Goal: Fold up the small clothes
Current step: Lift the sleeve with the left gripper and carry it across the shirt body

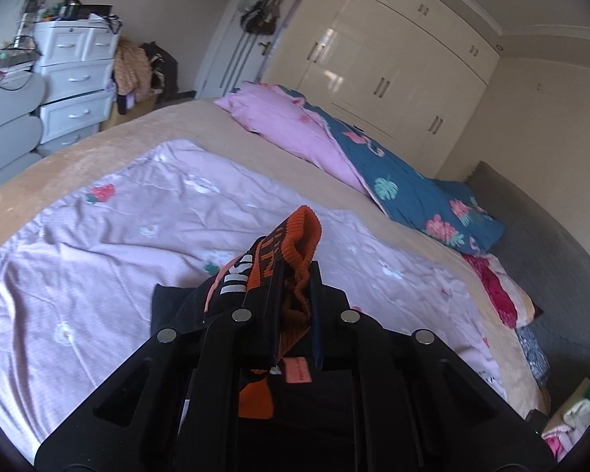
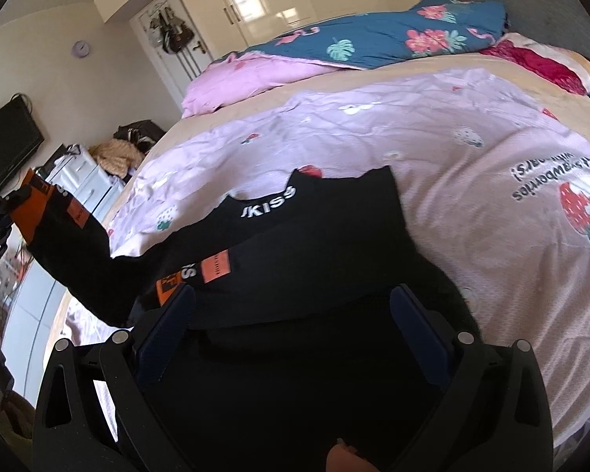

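Observation:
A small black garment (image 2: 314,244) with orange trim and white "KISS" lettering lies on the pink strawberry sheet (image 2: 472,149) on the bed. My left gripper (image 1: 295,271) is shut on its orange ribbed cuff (image 1: 299,236) and holds the sleeve lifted off the bed; the same gripper shows at the far left of the right wrist view (image 2: 4,212), with the sleeve (image 2: 78,251) stretched out to it. My right gripper (image 2: 295,299) is open, its blue-padded fingers (image 2: 165,334) spread over the garment's near part, gripping nothing.
A folded blue floral and pink quilt (image 1: 373,157) lies along the far side of the bed. White drawers (image 1: 74,78) with clutter stand beyond the bed's end. Cream wardrobes (image 1: 393,67) line the wall. A grey headboard (image 1: 550,255) is at right.

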